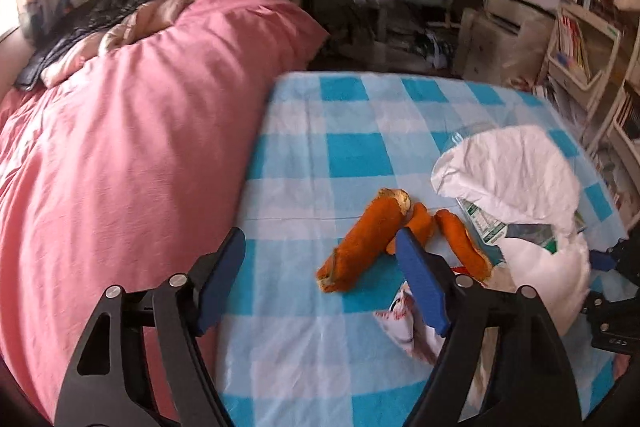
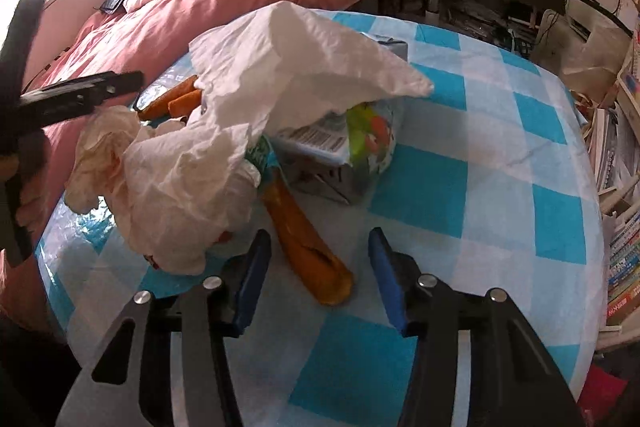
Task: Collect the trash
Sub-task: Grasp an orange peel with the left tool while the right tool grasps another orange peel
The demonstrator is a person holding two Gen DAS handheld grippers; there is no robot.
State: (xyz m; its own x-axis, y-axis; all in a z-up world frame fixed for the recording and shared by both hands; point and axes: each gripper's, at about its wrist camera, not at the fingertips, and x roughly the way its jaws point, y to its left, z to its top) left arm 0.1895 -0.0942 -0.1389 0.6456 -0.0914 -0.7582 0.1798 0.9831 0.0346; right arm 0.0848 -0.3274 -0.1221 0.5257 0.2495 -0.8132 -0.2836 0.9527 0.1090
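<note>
Checked blue-and-white cloth [image 2: 500, 155] covers the table beside a pink duvet [image 1: 132, 131]. Near the cloth's middle a white plastic bag [image 2: 256, 75] slumps over printed wrappers [image 2: 352, 139]. Orange peel pieces [image 1: 368, 239] lie just left of the bag, another peel strip [image 2: 308, 247] at its near side. Left gripper [image 1: 320, 255] spreads wide, empty, near the peel pieces. Right gripper [image 2: 320, 255] stands partly open around the strip, its pads clear of it.

We see our right gripper [image 2: 320, 279] hovering with its fingers [image 2: 256, 279] apart over an orange peel [image 2: 308, 251]. A white plastic bag [image 2: 248, 99] lies beside it on the checkered counter [image 2: 500, 187].
</note>
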